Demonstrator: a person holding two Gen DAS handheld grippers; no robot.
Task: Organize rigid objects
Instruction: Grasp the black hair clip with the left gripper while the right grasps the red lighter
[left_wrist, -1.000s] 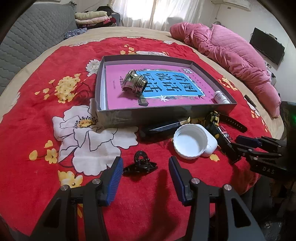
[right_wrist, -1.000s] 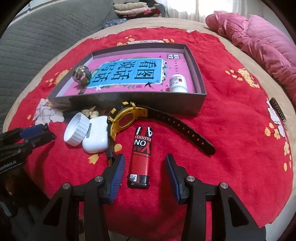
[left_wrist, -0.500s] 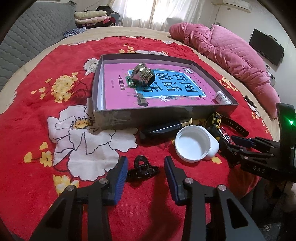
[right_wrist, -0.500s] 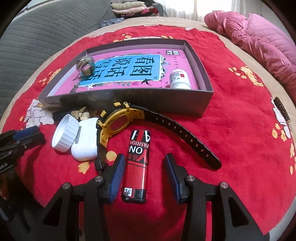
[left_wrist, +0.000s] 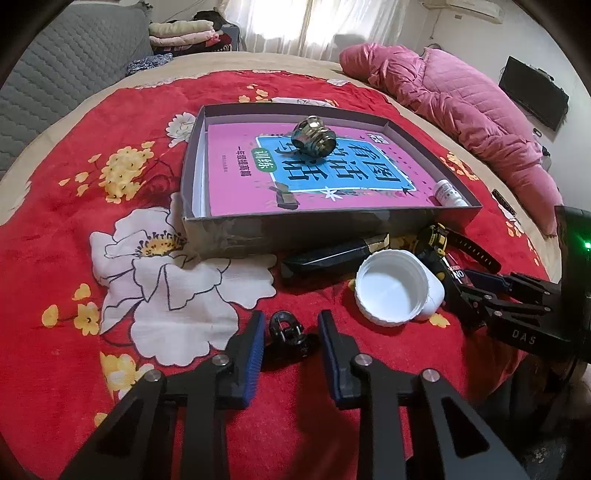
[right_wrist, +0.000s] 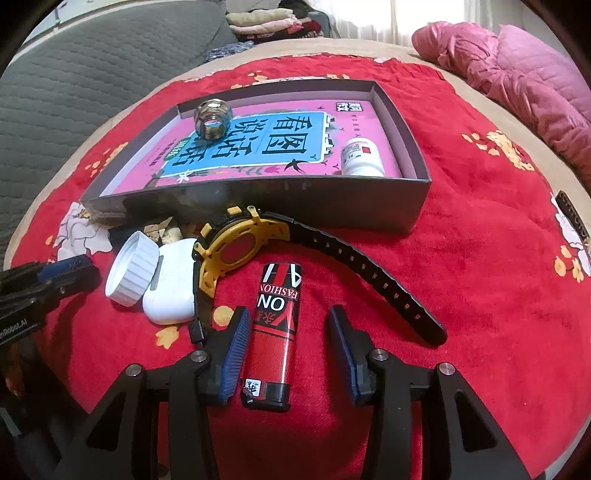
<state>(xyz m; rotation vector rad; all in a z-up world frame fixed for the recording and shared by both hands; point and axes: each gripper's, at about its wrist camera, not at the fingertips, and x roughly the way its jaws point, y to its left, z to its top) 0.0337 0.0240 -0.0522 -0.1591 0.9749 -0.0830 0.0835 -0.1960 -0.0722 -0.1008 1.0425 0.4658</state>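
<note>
1. Blue-padded left gripper (left_wrist: 291, 345) is sitting spread on the red blanket (left_wrist: 66, 258), its fingers flanking a black clip (left_wrist: 286, 338) without touching.
2. Right gripper (right_wrist: 286, 349) is also spread, straddling the red lighter (right_wrist: 275, 332).
3. Beyond are lying a white cap (right_wrist: 132, 268), an earbud case (right_wrist: 171, 286) and a yellow watch (right_wrist: 240, 247).
4. Farthest, the grey box (right_wrist: 314, 201) is holding a book (right_wrist: 255, 144), a metal fitting (right_wrist: 213, 119) and a pill bottle (right_wrist: 360, 157).

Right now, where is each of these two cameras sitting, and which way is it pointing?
Left wrist: rides on the left gripper, looking forward along its open fingers at a black clip; the right gripper shows at the right.
Right wrist: rides on the right gripper, fingers open around a red lighter; the left gripper shows at the left.
Shared: the grey box, white cap and yellow watch.
</note>
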